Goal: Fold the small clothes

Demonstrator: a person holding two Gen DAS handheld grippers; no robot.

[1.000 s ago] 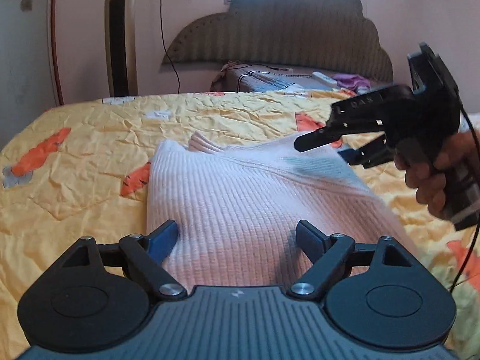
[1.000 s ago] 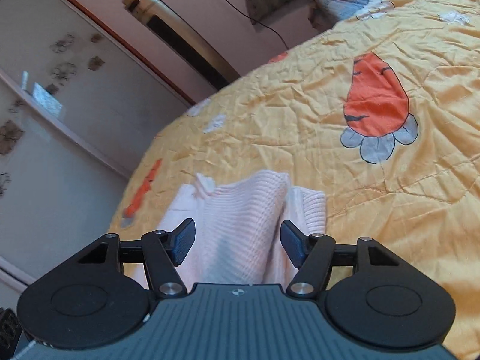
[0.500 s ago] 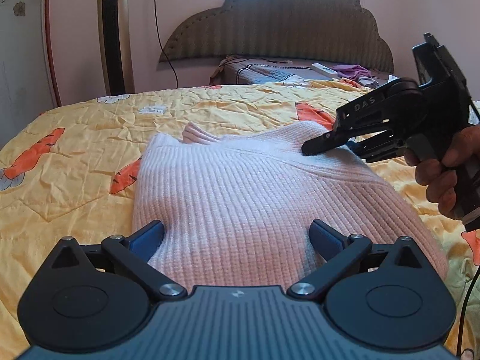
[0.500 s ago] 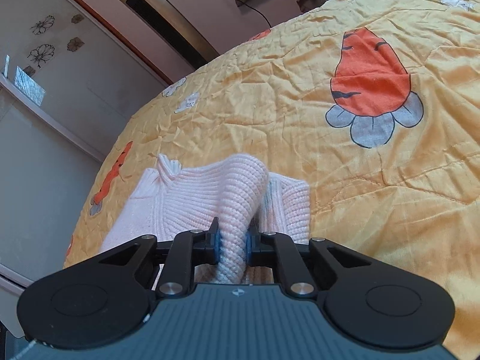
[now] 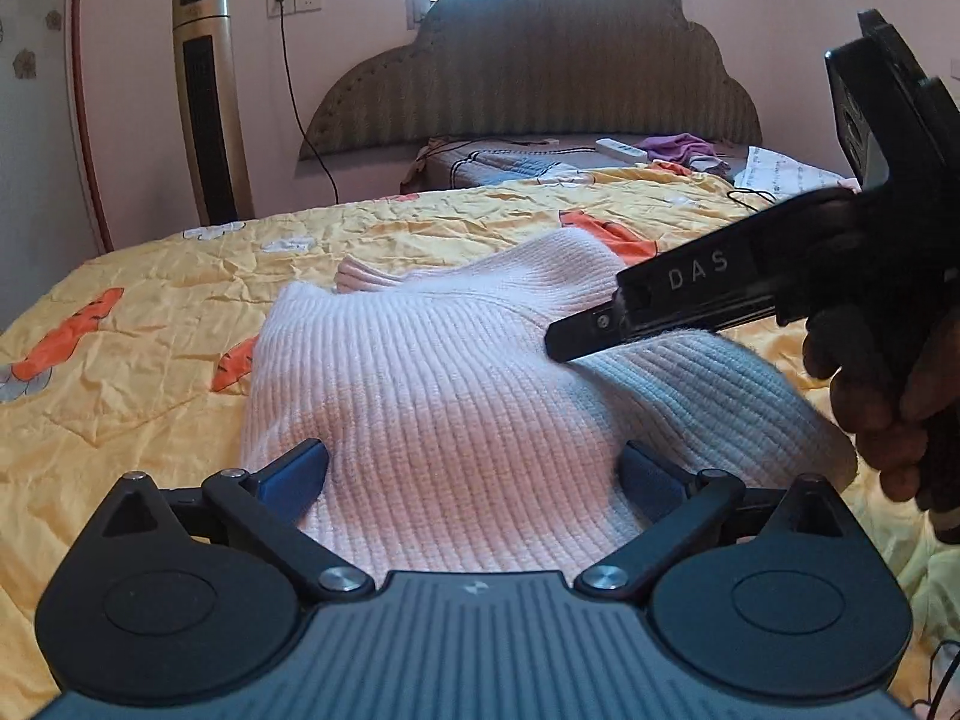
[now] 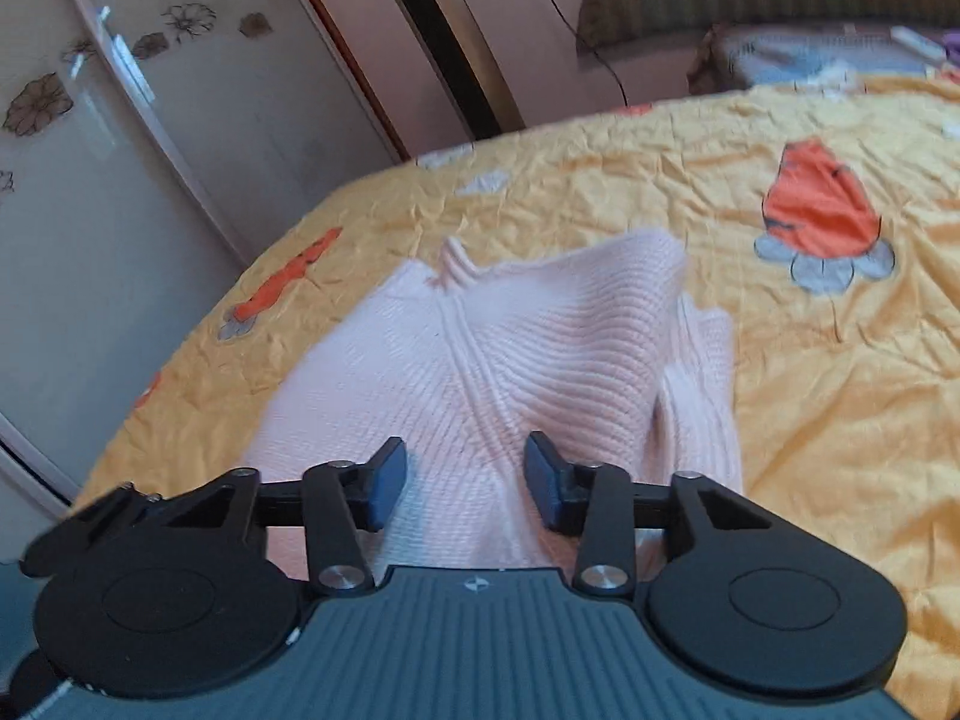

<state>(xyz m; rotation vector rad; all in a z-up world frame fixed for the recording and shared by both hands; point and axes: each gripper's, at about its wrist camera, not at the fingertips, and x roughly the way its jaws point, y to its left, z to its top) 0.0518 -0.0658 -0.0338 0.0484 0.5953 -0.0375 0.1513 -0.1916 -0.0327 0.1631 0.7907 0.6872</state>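
Note:
A pale pink ribbed knit sweater (image 5: 456, 396) lies on the bed with its collar pointing away, and its right side humps up in a loose fold (image 6: 630, 294). My left gripper (image 5: 474, 474) is wide open low over the near hem, its blue pads on either side of the fabric without pressing on it. In the left wrist view my right gripper (image 5: 576, 339), held by a hand (image 5: 870, 396), reaches in from the right, its tip on the sweater's right part. Its jaws (image 6: 465, 474) are opening, with knit fabric between the pads but not pinched.
The bed is covered by a wrinkled yellow quilt (image 5: 150, 324) with orange carrot prints. A padded headboard (image 5: 540, 78), a tall tower fan (image 5: 207, 102) and a wall cable stand behind. Loose clothes and a remote (image 5: 672, 147) lie at the bed's head. A wardrobe (image 6: 150, 138) is at the left.
The right gripper closed on the sweater's raised fold, carried it left while rolling, and has now let go with its jaws apart. The left gripper edged lower toward the hem.

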